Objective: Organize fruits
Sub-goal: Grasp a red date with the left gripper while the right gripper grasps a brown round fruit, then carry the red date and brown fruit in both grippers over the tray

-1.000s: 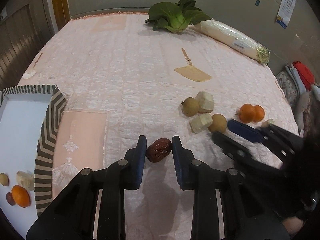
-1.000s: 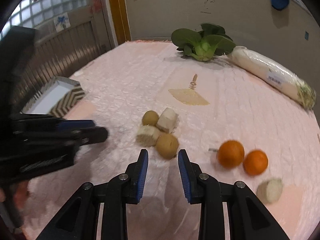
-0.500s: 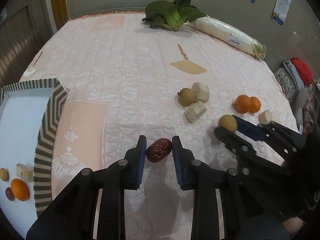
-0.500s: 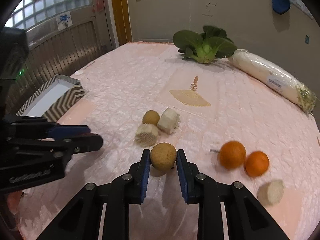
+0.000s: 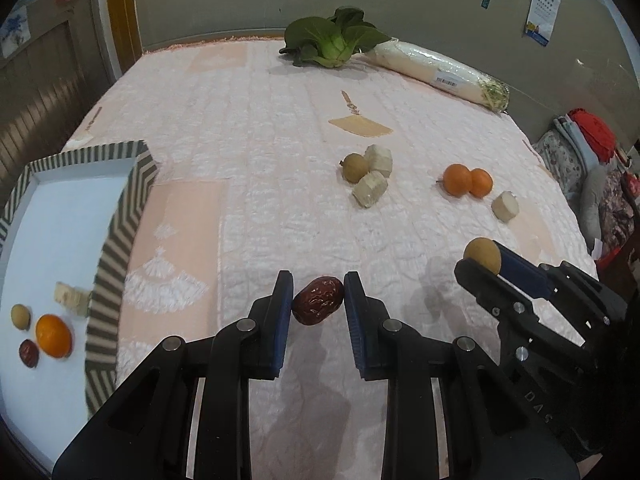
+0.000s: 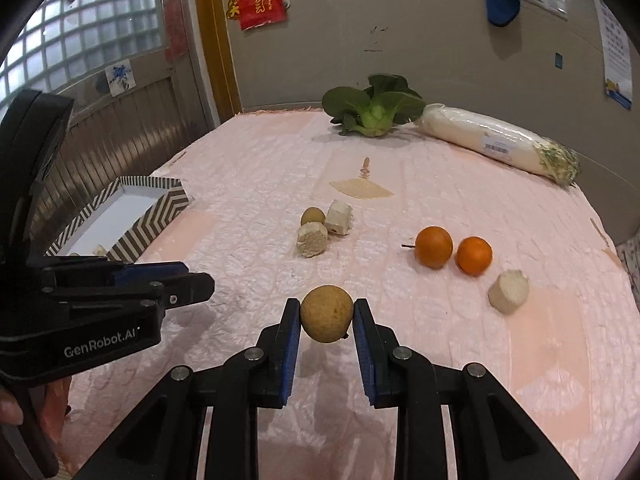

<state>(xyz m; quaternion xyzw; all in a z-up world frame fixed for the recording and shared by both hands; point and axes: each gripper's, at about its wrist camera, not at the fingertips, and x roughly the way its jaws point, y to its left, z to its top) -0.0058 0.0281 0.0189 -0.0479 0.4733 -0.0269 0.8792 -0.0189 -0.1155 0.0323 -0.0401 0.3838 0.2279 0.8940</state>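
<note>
1. Fruit fills both claws: the left gripper (image 5: 318,306) is clenched on a dark red date (image 5: 318,306), its blue pads pressing the date from either side above the pink quilted cloth (image 5: 280,140).
2. The right gripper (image 6: 327,319) is clamped on a round tan longan (image 6: 327,319), held clear of the cloth; the left wrist view shows the same fruit at the tips of that gripper, to the right of the date.
3. A tray with a striped rim (image 5: 120,240) sits at the left edge of the cloth. Its white floor holds a small orange (image 5: 54,336), another dark date (image 5: 29,353), a small tan fruit (image 5: 20,317) and a pale cut chunk (image 5: 71,298) against the rim.
4. Mid-cloth, a second longan (image 6: 313,216) lies touching two pale cut chunks (image 6: 312,240).
5. To the right of them, two oranges (image 6: 434,247) lie side by side, with one more pale chunk (image 6: 509,292) near them.
6. At the far edge lie a green bok choy (image 6: 374,110) and, just beside it, a plastic-wrapped white radish (image 6: 500,142).
</note>
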